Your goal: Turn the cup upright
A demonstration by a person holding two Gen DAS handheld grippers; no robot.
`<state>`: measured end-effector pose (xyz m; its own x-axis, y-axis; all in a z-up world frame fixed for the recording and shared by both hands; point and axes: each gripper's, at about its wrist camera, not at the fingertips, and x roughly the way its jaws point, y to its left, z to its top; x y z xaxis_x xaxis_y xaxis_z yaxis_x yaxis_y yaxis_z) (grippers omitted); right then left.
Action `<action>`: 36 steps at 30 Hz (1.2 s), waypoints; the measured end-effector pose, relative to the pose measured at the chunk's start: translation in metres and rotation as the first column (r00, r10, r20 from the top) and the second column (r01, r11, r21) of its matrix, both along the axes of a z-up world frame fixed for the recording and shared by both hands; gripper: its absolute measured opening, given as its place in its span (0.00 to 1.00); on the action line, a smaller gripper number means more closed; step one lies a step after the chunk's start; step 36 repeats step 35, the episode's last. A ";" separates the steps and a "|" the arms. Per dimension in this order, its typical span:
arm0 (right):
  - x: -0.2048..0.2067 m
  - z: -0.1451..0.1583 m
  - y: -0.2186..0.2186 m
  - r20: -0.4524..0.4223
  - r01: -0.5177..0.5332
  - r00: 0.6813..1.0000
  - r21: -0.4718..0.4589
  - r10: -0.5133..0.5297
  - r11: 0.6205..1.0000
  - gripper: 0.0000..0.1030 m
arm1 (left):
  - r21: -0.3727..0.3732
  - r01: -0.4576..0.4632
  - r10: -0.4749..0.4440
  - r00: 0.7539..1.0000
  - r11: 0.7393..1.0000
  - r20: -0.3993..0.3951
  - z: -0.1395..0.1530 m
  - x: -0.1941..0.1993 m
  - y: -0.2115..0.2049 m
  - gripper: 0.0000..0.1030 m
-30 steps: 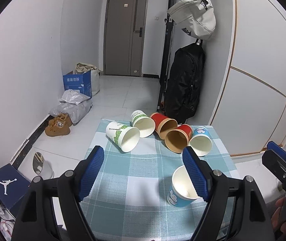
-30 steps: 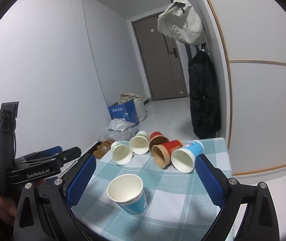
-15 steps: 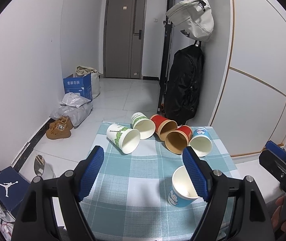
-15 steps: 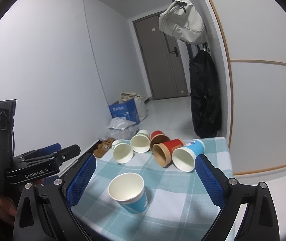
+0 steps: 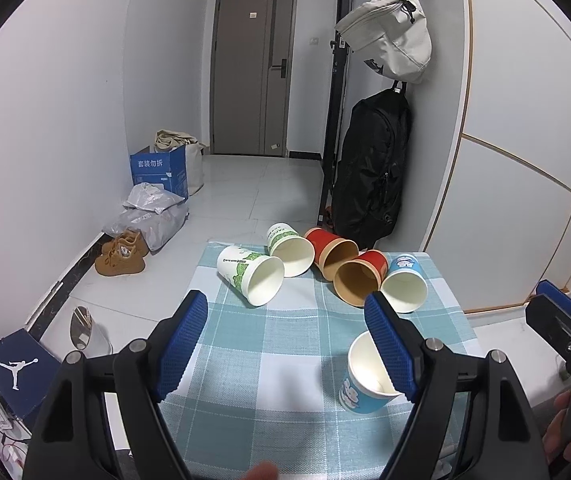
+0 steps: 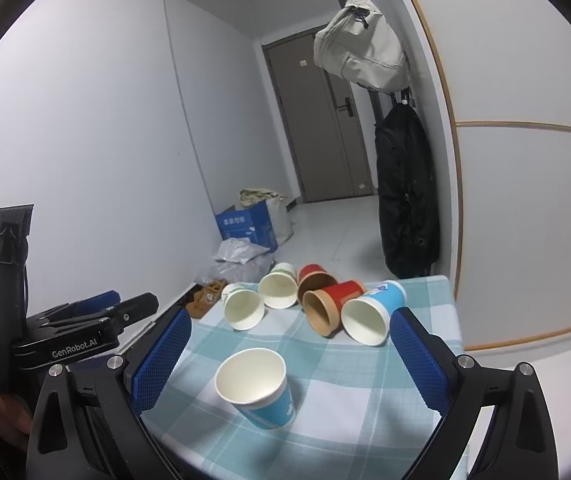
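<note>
Left wrist: checked tablecloth (image 5: 269, 360), hallway door (image 5: 253, 72).

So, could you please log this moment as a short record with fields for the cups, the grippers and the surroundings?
surface: table with teal checked cloth
upright cup: one blue cup, standing near the front, mouth up
cups on their sides: five in a row at the back: two green-printed, two red, one blue
left gripper: open, holding nothing
right gripper: open, holding nothing
background: black backpack, beige bag, brown shoes
</note>
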<state>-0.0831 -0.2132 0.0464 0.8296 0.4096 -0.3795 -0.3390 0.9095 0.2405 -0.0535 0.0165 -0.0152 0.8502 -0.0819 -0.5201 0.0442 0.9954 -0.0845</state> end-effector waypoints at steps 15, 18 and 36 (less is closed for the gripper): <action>0.000 -0.001 0.000 0.010 0.009 1.000 -0.007 -0.008 1.000 0.99 | 0.006 -0.005 0.005 1.000 1.000 0.011 -0.001 -0.002 -0.001 0.75; -0.001 -0.001 -0.001 0.007 0.016 1.000 -0.005 -0.016 1.000 0.99 | 0.001 -0.002 0.002 1.000 1.000 0.008 -0.001 -0.001 0.000 0.75; -0.001 0.003 -0.003 0.009 0.017 1.000 0.000 -0.017 1.000 1.00 | 0.013 -0.015 0.015 1.000 1.000 0.023 -0.001 -0.003 -0.001 0.75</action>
